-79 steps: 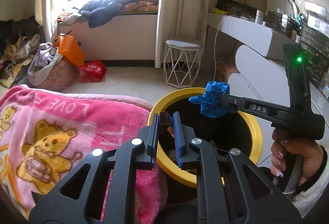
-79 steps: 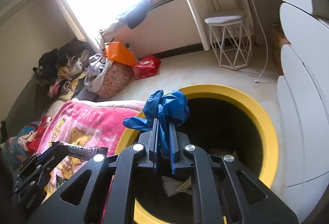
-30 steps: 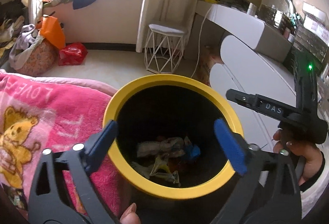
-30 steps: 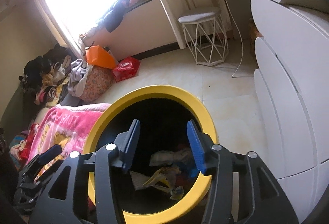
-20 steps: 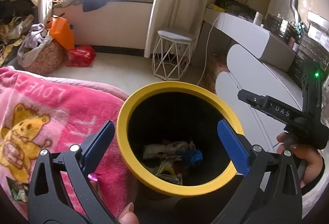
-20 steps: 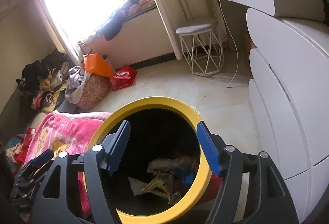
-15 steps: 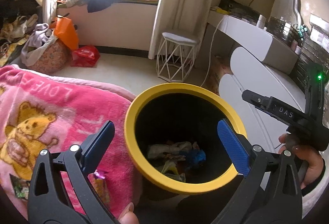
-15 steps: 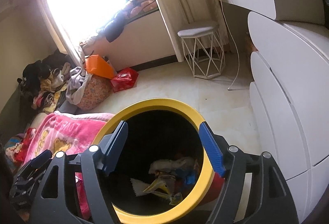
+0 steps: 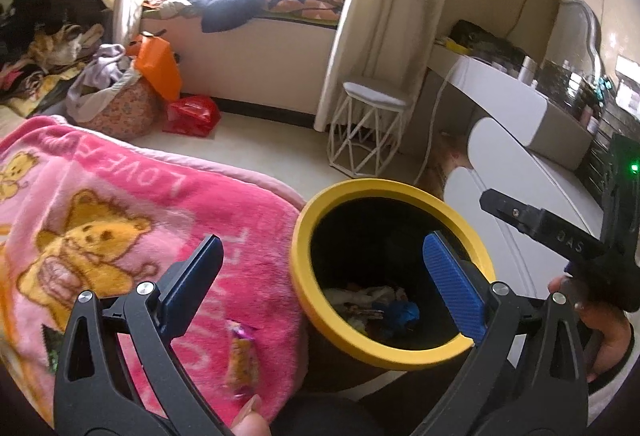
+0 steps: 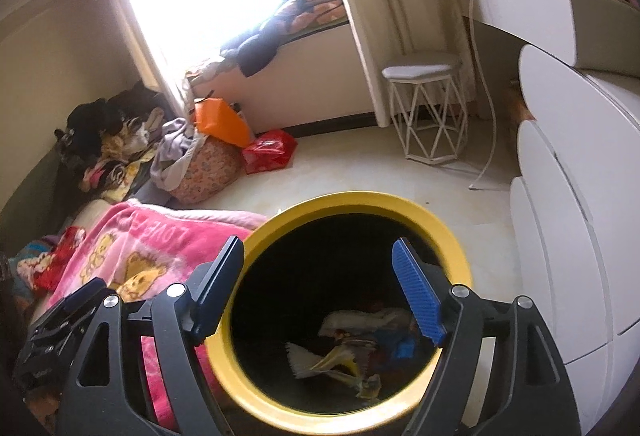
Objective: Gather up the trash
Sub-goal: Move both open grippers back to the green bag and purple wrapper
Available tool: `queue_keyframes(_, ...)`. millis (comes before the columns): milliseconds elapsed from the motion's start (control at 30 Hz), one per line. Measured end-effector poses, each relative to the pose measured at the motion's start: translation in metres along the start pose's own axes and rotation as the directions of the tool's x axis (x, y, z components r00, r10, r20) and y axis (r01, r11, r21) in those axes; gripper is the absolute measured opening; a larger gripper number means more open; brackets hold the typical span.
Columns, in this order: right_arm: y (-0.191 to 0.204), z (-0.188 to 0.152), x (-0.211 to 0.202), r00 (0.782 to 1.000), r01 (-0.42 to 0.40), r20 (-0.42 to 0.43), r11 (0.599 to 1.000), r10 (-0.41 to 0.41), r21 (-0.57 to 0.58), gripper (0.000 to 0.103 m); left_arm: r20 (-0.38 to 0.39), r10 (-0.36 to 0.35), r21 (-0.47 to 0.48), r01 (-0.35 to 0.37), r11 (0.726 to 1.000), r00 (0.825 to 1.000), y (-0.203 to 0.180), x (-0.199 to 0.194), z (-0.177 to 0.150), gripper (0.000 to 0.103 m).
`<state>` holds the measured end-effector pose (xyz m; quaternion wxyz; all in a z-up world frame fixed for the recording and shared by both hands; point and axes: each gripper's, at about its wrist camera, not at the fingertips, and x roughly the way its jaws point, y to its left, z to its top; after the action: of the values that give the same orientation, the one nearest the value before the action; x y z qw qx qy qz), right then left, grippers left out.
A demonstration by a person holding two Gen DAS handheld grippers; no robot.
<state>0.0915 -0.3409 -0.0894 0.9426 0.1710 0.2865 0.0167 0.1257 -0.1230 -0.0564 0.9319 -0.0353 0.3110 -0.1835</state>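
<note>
Both tongs empty, left tongs [image 9: 322, 284] released wide, right tongs [image 10: 318, 288] opening over the yellow-rimmed bin [image 9: 390, 354], and the snack wrapper [image 9: 239, 358] (blurred, apparently lengthwise toward camera) lies on the pink blanket [image 9: 100, 204] just below the left tongs, nearer them.

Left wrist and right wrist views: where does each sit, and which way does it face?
Left wrist: on the left gripper, angled down at the pink bear blanket and yellow-rimmed black bin; right gripper, hand visible.
Right wrist: on the right gripper, jaws opening and empty, over that bin; left gripper visible.
Shared: bin, blanket, white wire stool.
</note>
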Motion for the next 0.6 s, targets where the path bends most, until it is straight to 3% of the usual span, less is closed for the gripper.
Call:
queue_keyframes(300, 0.051, -0.013, 0.011, 0.996, -0.081, -0.045, 0.992, 0.078, -0.092, 0.074, 0.049, 0.073, -0.057, -0.070, 0.996, 0.996, 0.035, -0.024, 0.000, 0.092)
queue_keyframes(600, 0.112, -0.036, 0.021, 0.977, -0.190, -0.131, 0.960, 0.165, -0.208, 0.074, 0.060, 0.159, -0.135, -0.150, 0.980, 0.985, 0.080, -0.043, -0.004, 0.092)
